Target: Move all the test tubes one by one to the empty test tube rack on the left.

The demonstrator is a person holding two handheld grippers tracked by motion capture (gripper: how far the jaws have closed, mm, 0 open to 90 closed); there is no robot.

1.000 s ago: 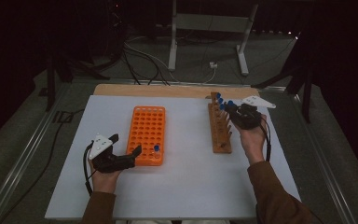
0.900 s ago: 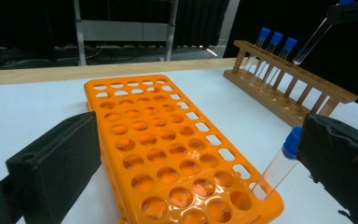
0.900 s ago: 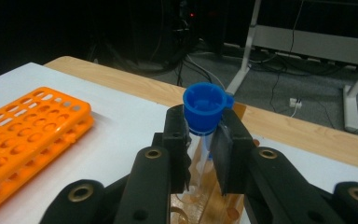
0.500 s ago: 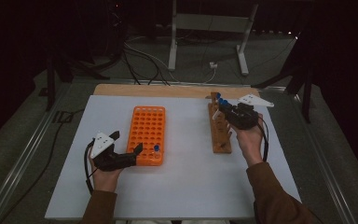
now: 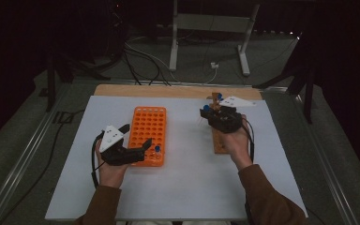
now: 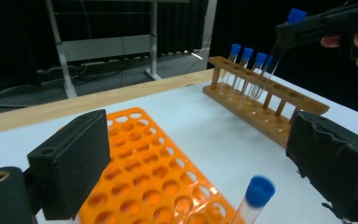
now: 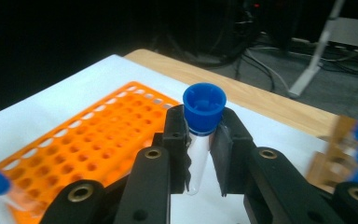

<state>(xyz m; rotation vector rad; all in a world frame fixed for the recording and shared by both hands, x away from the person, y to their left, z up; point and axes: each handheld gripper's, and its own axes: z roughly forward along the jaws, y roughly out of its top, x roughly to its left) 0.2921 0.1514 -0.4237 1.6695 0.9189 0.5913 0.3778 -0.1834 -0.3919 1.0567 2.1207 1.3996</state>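
Right gripper view has the right gripper (image 7: 200,149) clenched on a blue-capped test tube (image 7: 200,140), lifted clear of the wooden rack (image 5: 219,133) and carried above the white table (image 5: 187,187); high view shows the left gripper (image 5: 133,143) with jaws apart, just closing a little, beside a second tube (image 6: 256,198) standing free in the orange rack (image 5: 147,133).

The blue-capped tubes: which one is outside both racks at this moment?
The tube clamped in the right gripper, lifted clear. One stands in the orange rack; the others stand in the wooden rack.
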